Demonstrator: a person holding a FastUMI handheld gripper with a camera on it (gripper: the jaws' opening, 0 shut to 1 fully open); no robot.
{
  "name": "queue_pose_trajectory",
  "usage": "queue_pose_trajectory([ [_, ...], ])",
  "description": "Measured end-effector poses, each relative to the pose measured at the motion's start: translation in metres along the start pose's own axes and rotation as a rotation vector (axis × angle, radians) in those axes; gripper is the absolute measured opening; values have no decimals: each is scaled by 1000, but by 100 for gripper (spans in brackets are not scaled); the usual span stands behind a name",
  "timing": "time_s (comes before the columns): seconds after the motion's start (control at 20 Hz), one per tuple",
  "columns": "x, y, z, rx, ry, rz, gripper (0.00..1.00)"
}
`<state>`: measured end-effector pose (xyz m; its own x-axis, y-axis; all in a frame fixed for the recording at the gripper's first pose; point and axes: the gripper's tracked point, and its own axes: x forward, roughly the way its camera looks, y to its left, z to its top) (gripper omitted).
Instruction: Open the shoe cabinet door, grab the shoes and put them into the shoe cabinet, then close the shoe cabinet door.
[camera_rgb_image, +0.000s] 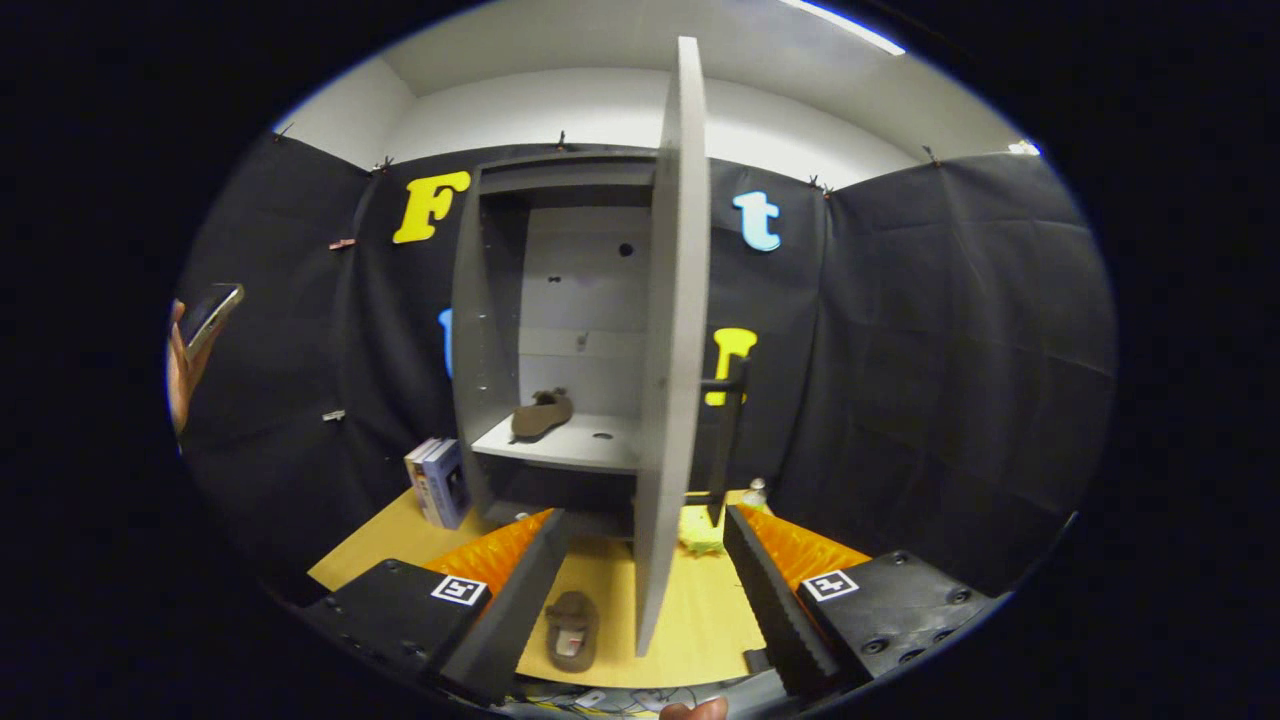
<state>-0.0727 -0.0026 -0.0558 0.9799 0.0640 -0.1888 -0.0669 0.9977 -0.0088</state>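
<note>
Door open, 1 shoe in, 1 shoe left.
The shoe cabinet (560, 300) stands on the worktop (700, 610) with its door (672, 340) swung edge-on toward the camera; 1 shoe (541, 414) lies on the shelf (570, 445). The second shoe (572, 629) lies on the worktop between the fingers (645, 590), which are spread open and hold nothing. Left, by my reading: grab it, shelve it, close the door.

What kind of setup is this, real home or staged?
Likely a staged recording booth: black cloth walls surround a lone grey shoe cabinet, door open, on a wooden tabletop. The open gripper holds nothing.
</note>
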Motion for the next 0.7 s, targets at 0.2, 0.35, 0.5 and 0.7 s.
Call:
queue_pose_trajectory([
  [0.2,36,44,-76,68,199,83,98],
  [0.35,42,61,-155,113,335,148,98],
  [0.5,61,73,-232,138,462,186,99],
  [0.7,82,89,-308,188,583,183,98],
])
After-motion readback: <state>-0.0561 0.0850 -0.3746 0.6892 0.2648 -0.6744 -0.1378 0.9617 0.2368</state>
